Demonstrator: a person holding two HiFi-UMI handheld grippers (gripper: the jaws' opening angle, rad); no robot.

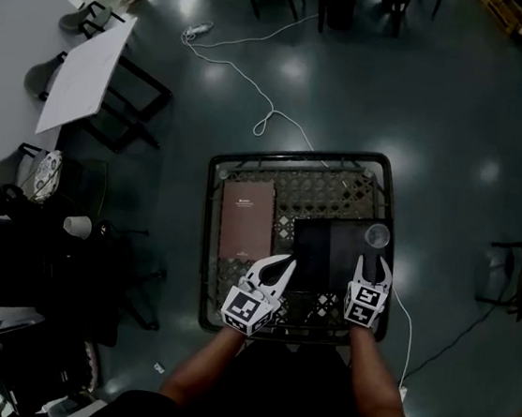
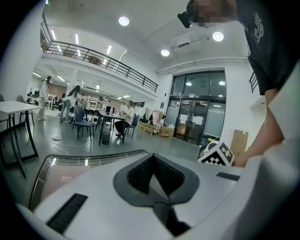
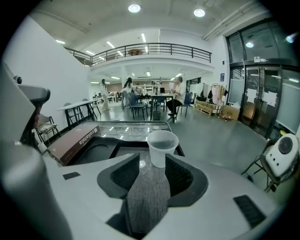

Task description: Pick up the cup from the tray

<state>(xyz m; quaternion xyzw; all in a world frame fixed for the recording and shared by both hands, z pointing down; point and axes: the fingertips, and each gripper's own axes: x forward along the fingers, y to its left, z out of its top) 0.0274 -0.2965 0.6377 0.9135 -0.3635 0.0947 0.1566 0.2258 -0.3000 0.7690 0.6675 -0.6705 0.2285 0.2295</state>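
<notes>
So this is the approach bit, and the cup isn't grabbed yet. The cup (image 1: pixel 378 235) is standing upright at the far right corner of the dark tray (image 1: pixel 326 253). The tray is lying on the mesh-top desk (image 1: pixel 330 188), just beside a brown box (image 1: pixel 245 220).

The right gripper (image 1: pixel 373 263) is hovering over the near part of the tray, and it's pointing straight at the cup. Its jaws are standing apart with nothing pinched. In the right gripper view the cup is sitting dead centre in the gap, right at the jaw tips, and the pads aren't touching it.

The left gripper (image 1: pixel 284 265) is just idling over the desk between the box and the tray. Its jaws are clenched together on nothing, so I'm guessing it isn't playing any part in this.

Next move, as I'm reading it: the right gripper is going to need to slide forward a touch, so the pads are sitting either side of the cup's wall. Then it's a case of squeezing gently and lifting straight up.

The cup is looking like thin clear plastic and probably empty, so it's likely very light. A bump from one jaw tip could be enough to tip it or shove it off that corner. Too hard a squeeze will probably crumple it. Keeping it centred is what matters here.
</notes>
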